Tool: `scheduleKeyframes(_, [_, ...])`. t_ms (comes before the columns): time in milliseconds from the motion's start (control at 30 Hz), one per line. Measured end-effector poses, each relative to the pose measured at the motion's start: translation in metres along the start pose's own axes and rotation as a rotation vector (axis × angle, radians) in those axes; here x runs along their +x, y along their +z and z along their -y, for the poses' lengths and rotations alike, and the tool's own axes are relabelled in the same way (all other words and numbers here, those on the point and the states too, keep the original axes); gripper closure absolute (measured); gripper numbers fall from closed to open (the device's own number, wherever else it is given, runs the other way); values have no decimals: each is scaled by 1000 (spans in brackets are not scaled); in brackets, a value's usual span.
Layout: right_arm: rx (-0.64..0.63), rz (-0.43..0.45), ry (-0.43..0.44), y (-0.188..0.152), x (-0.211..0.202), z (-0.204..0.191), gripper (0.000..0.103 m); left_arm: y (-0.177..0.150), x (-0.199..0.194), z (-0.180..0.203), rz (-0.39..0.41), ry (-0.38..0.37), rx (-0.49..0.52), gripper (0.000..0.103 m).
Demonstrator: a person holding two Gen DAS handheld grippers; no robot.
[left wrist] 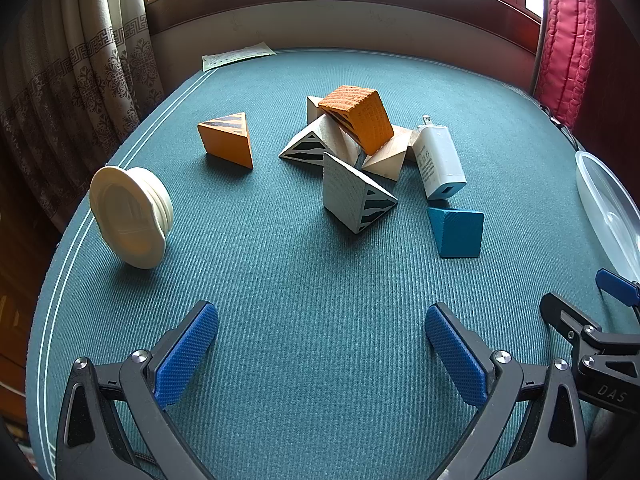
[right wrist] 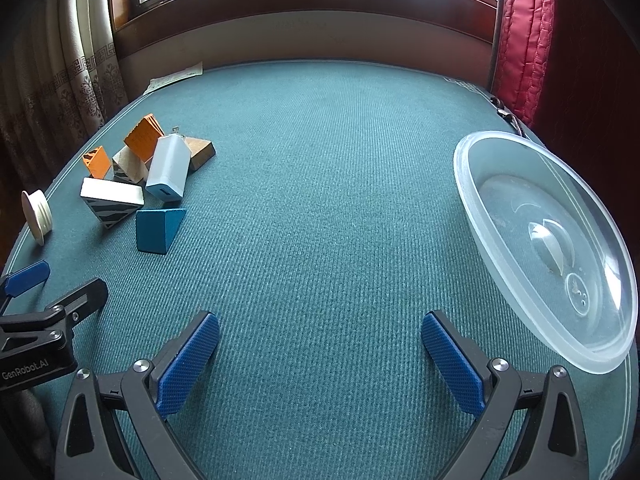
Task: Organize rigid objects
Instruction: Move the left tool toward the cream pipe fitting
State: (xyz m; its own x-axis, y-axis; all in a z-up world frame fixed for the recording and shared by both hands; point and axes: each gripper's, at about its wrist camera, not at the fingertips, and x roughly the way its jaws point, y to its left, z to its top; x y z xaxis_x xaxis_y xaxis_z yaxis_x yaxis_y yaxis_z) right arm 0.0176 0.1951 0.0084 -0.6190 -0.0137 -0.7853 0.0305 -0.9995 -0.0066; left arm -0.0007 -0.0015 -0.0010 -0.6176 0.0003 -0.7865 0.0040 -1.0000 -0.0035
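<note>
Clearly nothing is organized yet. On the green-carpeted tabletop (right wrist: pixel 320 184), the clear round plastic bowl (right wrist: pixel 464 168) sits empty by the right edge, just beside the wide-open, empty right gripper (right wrist: pixel 320 356). The left gripper (left wrist: pixel 320 352), equally open and empty, is nearer the heap of wooden wedge blocks (left wrist: pixel 348 140); the blue wedge (left wrist: pixel 458 232) lies closest, ahead to its right.

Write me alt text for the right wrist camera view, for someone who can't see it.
The open right gripper hovers over a teal table mat with nothing between its blue pads. An empty clear plastic bowl sits to the right; far left lie a blue wedge block, striped and orange blocks, a white charger and a cream lid.
</note>
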Motion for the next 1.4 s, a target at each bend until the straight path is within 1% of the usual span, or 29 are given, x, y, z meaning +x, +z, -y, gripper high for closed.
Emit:
scheduleKeyframes(633, [-11, -2, 9, 3, -1, -1, 0, 0, -3, 2, -1, -11, 1, 0])
scheduleKeyframes(867, [-11, -2, 9, 3, -2, -2, 0, -2, -8, -13, 17, -20, -62, 0])
scheduleKeyframes(1033, [-10, -2, 9, 4, -2, -1, 0, -2, -15, -33, 45, 40, -104, 0])
scheduleKeyframes(1300, [-11, -6, 12, 4, -3, -1, 0, 6, -26, -88, 96, 133, -215, 0])
scheduleKeyframes(1400, [-11, -6, 12, 4, -3, -1, 0, 12, -27, -101, 113, 154, -222, 0])
